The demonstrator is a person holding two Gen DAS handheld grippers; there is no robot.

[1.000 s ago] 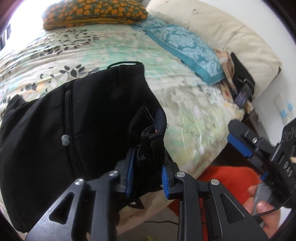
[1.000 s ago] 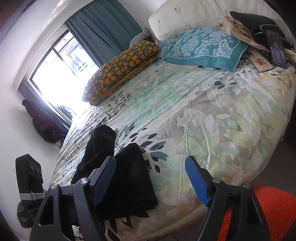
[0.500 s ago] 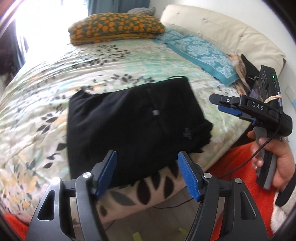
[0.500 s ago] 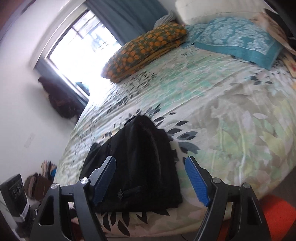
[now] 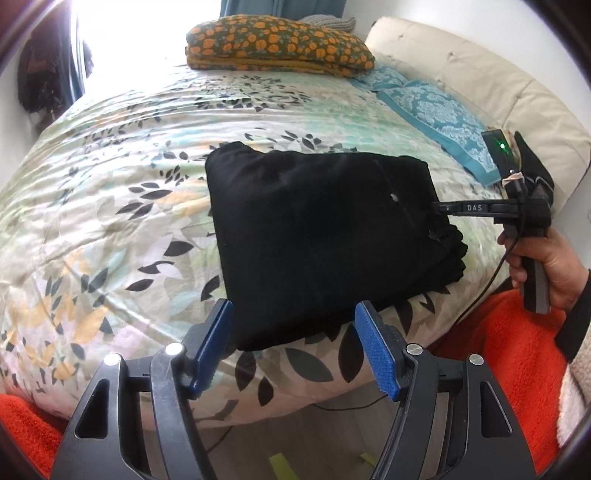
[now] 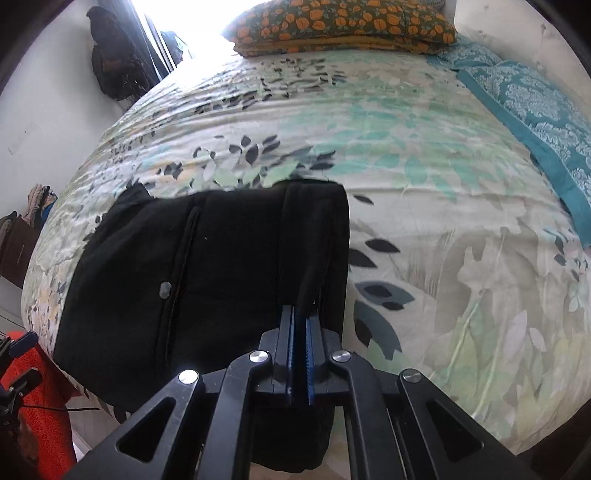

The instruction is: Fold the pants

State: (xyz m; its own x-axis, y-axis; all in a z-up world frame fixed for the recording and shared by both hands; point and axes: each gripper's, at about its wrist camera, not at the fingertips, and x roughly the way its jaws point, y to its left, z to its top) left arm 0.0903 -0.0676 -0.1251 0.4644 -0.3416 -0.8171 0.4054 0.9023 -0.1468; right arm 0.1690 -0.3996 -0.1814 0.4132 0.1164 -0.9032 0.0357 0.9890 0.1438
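My closed right gripper point(image 6: 300, 325) covers the pants point(image 6: 207, 280) edge beneath its pads, so I cannot tell whether cloth is pinched. The teal pillow point(image 6: 535, 122) is cut off at the picture's edge. The dark bundle point(image 6: 114, 59) by the window is too dim to identify.

Bright daylight, blown-out window point(image 5: 122, 33) glare top left, fisheye bending edges, dark corner vignette, mostly sharp
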